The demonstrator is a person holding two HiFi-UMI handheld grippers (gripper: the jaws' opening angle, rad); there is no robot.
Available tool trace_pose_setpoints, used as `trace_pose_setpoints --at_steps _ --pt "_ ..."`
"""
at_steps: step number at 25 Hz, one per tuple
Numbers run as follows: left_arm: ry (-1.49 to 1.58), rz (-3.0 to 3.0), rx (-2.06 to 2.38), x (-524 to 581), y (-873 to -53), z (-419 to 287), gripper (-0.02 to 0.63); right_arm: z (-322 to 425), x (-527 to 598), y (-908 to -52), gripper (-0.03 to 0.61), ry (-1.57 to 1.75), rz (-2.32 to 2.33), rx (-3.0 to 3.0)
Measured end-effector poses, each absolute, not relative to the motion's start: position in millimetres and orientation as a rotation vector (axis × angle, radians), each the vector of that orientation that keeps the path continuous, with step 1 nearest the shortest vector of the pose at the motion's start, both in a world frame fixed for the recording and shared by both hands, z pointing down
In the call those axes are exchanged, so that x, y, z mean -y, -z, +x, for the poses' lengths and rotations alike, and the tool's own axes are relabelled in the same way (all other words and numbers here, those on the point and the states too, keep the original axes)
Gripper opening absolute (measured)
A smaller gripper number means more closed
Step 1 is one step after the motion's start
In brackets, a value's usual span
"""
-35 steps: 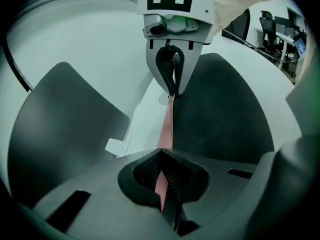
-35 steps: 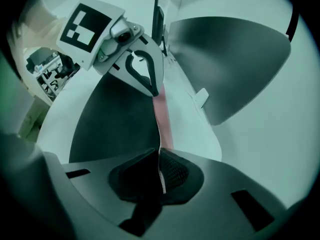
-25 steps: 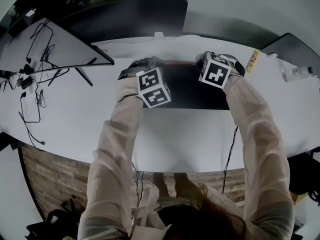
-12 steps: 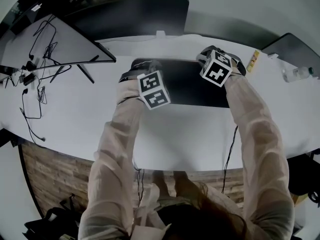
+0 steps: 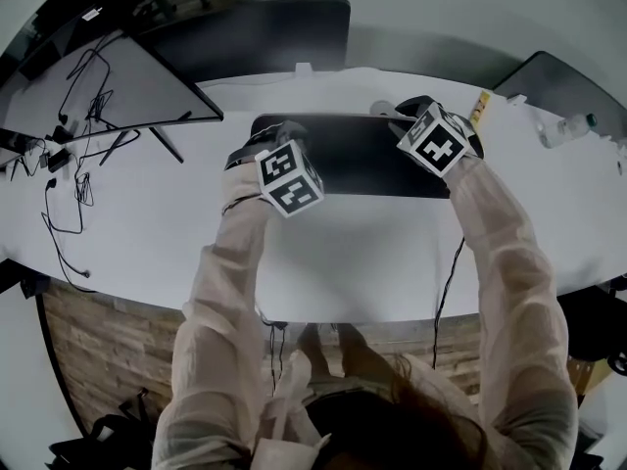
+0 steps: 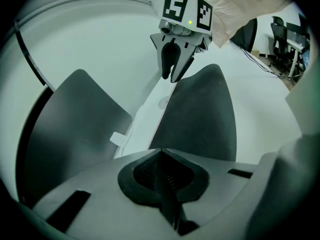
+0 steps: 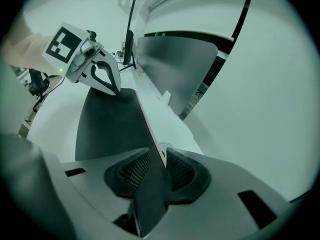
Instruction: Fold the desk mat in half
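Observation:
The dark desk mat (image 5: 358, 155) lies doubled over on the white table (image 5: 343, 253), with its free edges along the far side. At the mat's far left corner my left gripper (image 5: 257, 137) is shut on the mat's edge (image 6: 200, 119); its pads (image 6: 150, 171) meet tightly. My right gripper (image 5: 392, 114) is at the far right corner. Its jaws are opening: the mat's thin edge (image 7: 150, 134) stands between the pads (image 7: 182, 171) with a gap on each side. Each gripper view shows the other gripper, the right gripper (image 6: 172, 76) and the left gripper (image 7: 116, 91), at the mat's opposite end.
A dark chair back (image 5: 265, 27) stands behind the table. A slanted white board with loose cables (image 5: 98, 81) sits at the left. At the right lie a yellow item (image 5: 480, 106) and a clear bottle (image 5: 563, 125). The table's near edge runs close to the person.
The lifted mat edge, with its reddish underside showing, has come down flat on the far half. Both grippers moved farther away with it. The right jaws have parted.

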State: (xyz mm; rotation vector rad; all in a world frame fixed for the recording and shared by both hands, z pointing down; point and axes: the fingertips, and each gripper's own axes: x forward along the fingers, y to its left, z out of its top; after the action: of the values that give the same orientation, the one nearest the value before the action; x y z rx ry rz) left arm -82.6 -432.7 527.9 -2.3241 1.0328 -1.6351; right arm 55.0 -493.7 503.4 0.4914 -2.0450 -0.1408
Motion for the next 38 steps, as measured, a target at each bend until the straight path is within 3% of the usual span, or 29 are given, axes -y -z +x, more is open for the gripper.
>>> trace_pose_setpoints --at_steps 21,38 --pt "1.357 -2.567 -1.299 311.5 -471.1 -80.9 0.026 65.5 353.0 -424.1 0.077 -0.066 0.735 2.241" --pt "0.85 -2.876 -1.361 225.4 -421.6 -47.4 0.026 54.9 256.2 -371.3 0.015 -0.23 1.0 2.505"
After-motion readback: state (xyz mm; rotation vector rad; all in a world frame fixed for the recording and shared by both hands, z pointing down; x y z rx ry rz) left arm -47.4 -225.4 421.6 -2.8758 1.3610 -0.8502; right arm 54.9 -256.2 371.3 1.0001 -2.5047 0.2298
